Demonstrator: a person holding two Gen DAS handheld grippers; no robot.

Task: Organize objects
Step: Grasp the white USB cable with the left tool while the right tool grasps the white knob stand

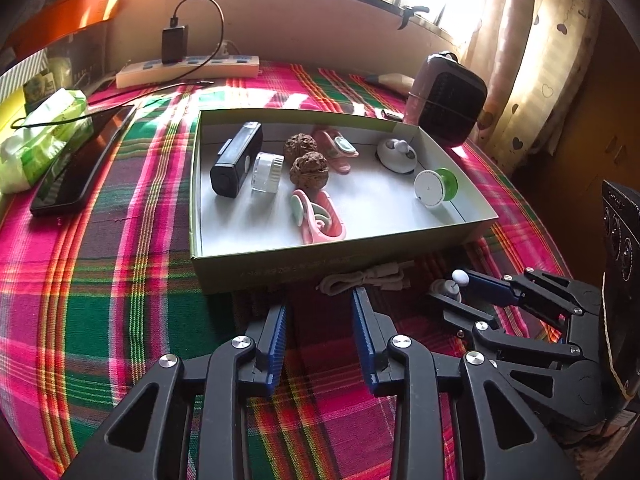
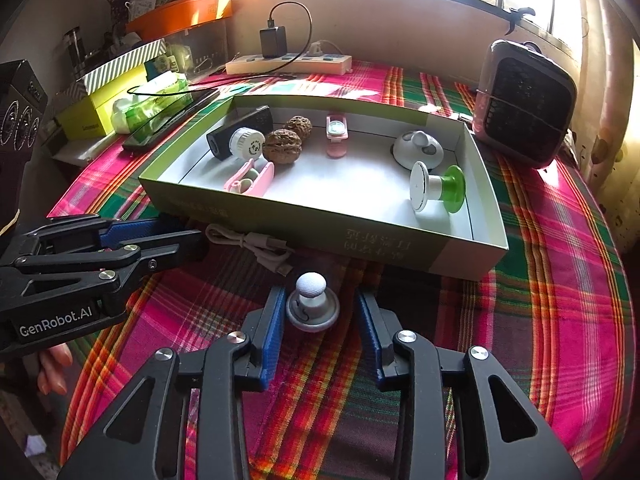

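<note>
Right wrist view, items listed left to right.

1. Left gripper [image 2: 188, 240]: reaches in from the left edge, tips at the near wall of the box beside the cable. Fingers stand apart and empty in its own view, probably set to take the cable next.
2. Coiled cable [image 2: 256, 246]: pale, lying on the table [image 2: 560, 320] just against the box's near wall; not yet stowed.
3. Box [image 2: 320, 220]: shallow, green-sided, white inside, serving as the collecting tray. Contents: black device [image 2: 224, 136], white jar [image 2: 246, 144], two walnuts [image 2: 284, 146], two pink clips [image 2: 250, 178], white domed holder [image 2: 418, 148], green-and-white spool [image 2: 438, 188]. All lie loose, none stacked.
4. White knob on a grey round base [image 2: 313, 308]: upright on the cloth, near side of the box, outside it.
5. Right gripper [image 2: 318, 312]: fingers narrowed about the knob's base; the left pad seems to touch it, the right shows a gap, so a firm grip cannot be confirmed. Placement suits lifting the knob into the box.
6. Small heater [image 2: 528, 108]: far right, beyond the box; not part of the sorting.
</note>
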